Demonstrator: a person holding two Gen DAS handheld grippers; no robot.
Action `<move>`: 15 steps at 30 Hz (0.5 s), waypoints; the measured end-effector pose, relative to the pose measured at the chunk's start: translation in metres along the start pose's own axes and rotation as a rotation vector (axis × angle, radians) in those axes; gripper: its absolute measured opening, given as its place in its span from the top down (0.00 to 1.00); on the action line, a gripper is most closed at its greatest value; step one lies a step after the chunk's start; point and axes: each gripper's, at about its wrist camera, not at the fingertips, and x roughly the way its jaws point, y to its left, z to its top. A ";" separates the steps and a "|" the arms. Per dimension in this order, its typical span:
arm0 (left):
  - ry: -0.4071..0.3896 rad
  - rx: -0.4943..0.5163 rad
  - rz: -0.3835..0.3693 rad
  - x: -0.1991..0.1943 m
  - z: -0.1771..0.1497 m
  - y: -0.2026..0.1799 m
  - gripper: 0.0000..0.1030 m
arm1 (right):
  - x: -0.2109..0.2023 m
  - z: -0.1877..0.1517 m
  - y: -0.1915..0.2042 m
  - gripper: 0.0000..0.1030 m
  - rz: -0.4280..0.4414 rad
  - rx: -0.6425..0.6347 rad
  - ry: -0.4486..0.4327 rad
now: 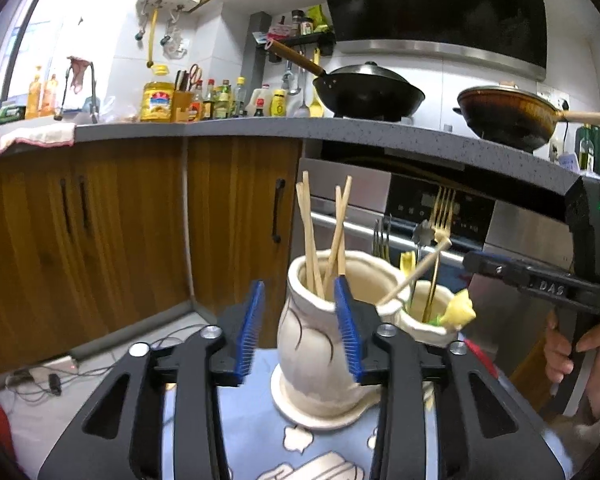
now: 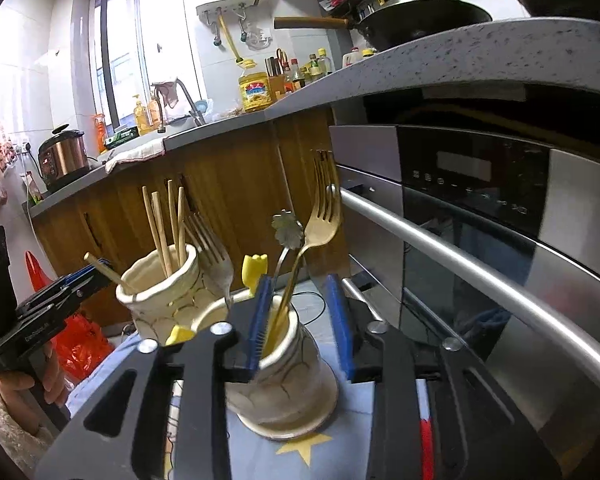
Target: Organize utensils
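Note:
Three cream ceramic holders stand on a blue patterned cloth [image 1: 256, 420]. The near holder [image 1: 316, 344] has several wooden chopsticks [image 1: 310, 236]. My left gripper [image 1: 300, 320] is open and empty, its jaws straddling that holder's rim. A second holder [image 2: 284, 360] holds a gold fork [image 2: 320, 216], a flower-topped spoon [image 2: 287, 230] and a yellow utensil [image 2: 254, 270]. My right gripper [image 2: 302, 320] is open and empty around this holder's top. A silver fork [image 2: 216, 256] leans in the holder between them. One chopstick [image 1: 416, 276] lies slanted across the rims.
A steel oven [image 2: 480, 240] with a long bar handle [image 2: 460, 264] stands right behind the holders. Wooden cabinet doors [image 1: 120, 232] lie to the left. The grey counter [image 1: 300, 128] above carries two woks and bottles. Cables lie on the floor [image 1: 40, 380]. A red bag [image 2: 76, 336] is at the left.

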 end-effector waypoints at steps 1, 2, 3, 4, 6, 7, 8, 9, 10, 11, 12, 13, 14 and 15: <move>0.000 0.002 0.001 -0.002 -0.002 -0.001 0.56 | -0.004 -0.003 0.001 0.57 -0.005 -0.008 0.000; 0.003 0.007 0.003 -0.005 -0.004 -0.002 0.55 | -0.008 -0.007 0.002 0.55 -0.009 -0.019 0.005; 0.008 0.013 0.005 -0.007 -0.007 -0.004 0.55 | -0.010 -0.009 0.004 0.51 -0.012 -0.027 0.009; 0.013 0.016 0.007 -0.009 -0.009 -0.005 0.54 | -0.013 -0.014 0.006 0.48 -0.018 -0.040 0.015; 0.028 0.023 0.008 -0.012 -0.016 -0.007 0.53 | -0.019 -0.023 0.010 0.36 -0.022 -0.060 0.024; 0.034 0.026 0.005 -0.014 -0.020 -0.008 0.53 | -0.021 -0.027 0.012 0.33 -0.024 -0.069 0.028; 0.038 0.029 0.005 -0.015 -0.023 -0.009 0.53 | -0.024 -0.031 0.013 0.26 -0.025 -0.077 0.031; 0.044 0.034 0.008 -0.016 -0.027 -0.010 0.48 | -0.027 -0.036 0.016 0.22 -0.026 -0.087 0.034; 0.048 0.033 0.009 -0.016 -0.029 -0.011 0.42 | -0.029 -0.040 0.017 0.22 -0.028 -0.093 0.038; 0.049 0.027 0.009 -0.018 -0.032 -0.011 0.33 | -0.030 -0.044 0.020 0.20 -0.031 -0.099 0.043; 0.047 0.020 0.008 -0.019 -0.035 -0.012 0.28 | -0.031 -0.048 0.022 0.17 -0.034 -0.104 0.046; 0.047 0.016 0.007 -0.021 -0.038 -0.012 0.27 | -0.032 -0.051 0.023 0.15 -0.034 -0.104 0.049; 0.048 0.015 0.010 -0.023 -0.041 -0.013 0.27 | -0.033 -0.055 0.024 0.14 -0.030 -0.100 0.056; 0.050 0.016 0.013 -0.024 -0.042 -0.014 0.27 | -0.033 -0.058 0.026 0.13 -0.027 -0.098 0.059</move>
